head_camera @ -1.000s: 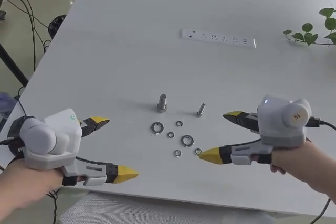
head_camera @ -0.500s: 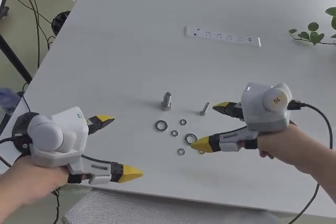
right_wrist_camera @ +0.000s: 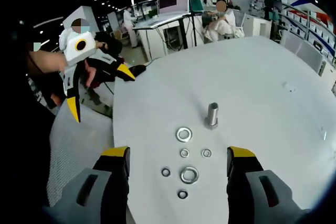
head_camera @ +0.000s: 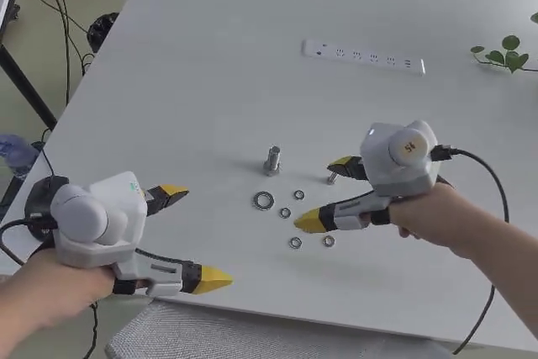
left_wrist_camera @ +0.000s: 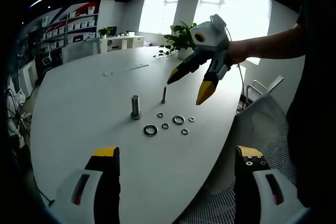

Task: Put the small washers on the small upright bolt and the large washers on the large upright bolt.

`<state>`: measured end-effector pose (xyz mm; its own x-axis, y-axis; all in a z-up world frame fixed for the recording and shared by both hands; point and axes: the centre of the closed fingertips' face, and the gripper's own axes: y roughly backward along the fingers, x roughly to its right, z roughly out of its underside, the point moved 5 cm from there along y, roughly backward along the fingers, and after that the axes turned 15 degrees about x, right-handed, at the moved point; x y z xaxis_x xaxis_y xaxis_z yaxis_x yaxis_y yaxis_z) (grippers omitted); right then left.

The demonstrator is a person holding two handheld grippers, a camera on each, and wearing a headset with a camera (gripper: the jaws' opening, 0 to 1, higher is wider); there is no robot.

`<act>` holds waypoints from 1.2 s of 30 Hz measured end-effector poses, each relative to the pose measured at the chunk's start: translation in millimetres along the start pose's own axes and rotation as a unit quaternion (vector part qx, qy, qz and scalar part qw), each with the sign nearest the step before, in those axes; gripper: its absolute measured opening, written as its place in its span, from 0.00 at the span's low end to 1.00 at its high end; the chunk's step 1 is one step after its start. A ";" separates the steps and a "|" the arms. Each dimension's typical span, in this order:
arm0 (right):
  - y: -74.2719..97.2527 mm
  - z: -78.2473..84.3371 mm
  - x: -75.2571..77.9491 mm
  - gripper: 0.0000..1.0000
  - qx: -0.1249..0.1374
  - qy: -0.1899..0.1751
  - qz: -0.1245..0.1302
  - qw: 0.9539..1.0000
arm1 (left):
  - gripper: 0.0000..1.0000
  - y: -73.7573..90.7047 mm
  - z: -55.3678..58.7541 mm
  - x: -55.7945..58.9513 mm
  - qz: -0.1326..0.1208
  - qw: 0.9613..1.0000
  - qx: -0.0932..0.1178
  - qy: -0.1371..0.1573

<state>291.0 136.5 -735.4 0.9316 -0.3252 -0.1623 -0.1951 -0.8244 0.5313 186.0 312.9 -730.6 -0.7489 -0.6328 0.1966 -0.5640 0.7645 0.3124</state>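
1. Right gripper (head_camera: pixel 324 192) has swung in over the washers, jaws wide, nothing held; its near yellow tip hangs above one large washer (right_wrist_camera: pixel 189 174).
2. Left gripper (head_camera: pixel 192 234) stays back by the table (head_camera: pixel 210 81) edge, jaws wide, nothing held.
3. Other large washer (head_camera: pixel 263 200) and small washers (head_camera: pixel 285 213) lie loose on the table, near the upright large bolt (head_camera: pixel 272 160) and small bolt (left_wrist_camera: pixel 164 94).

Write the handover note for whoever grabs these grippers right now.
Left gripper: open, empty, near the table edge.
Right gripper: open, empty, out over the parts.
Large steel bolt and small steel bolt stand upright, bare.
Two large steel washers and four small steel washers lie flat on the white table beside the bolts.
Done: nothing. Left: all six washers.
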 end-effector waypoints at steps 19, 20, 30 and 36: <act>-42.3 -0.3 0.9 0.73 -0.059 0.075 -0.046 0.994 | 0.90 4.0 5.5 1.8 0.005 1.000 -0.005 0.001; -43.0 -0.2 0.9 0.72 -0.060 0.076 -0.047 0.994 | 0.90 4.3 5.9 2.1 0.005 1.000 -0.005 0.001; -60.8 3.4 2.0 0.67 -0.094 0.111 -0.069 0.987 | 0.90 6.8 8.0 -1.5 0.002 1.000 -0.002 0.003; -72.1 6.2 4.8 0.64 -0.109 0.123 -0.073 0.984 | 0.89 7.0 10.7 -2.8 0.002 1.000 -0.007 0.000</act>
<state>307.7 191.5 -779.7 0.9961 -0.0657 -0.0584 -0.0076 -0.7263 0.6873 180.4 321.4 -739.0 -0.7517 -0.6291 0.1979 -0.5554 0.7657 0.3244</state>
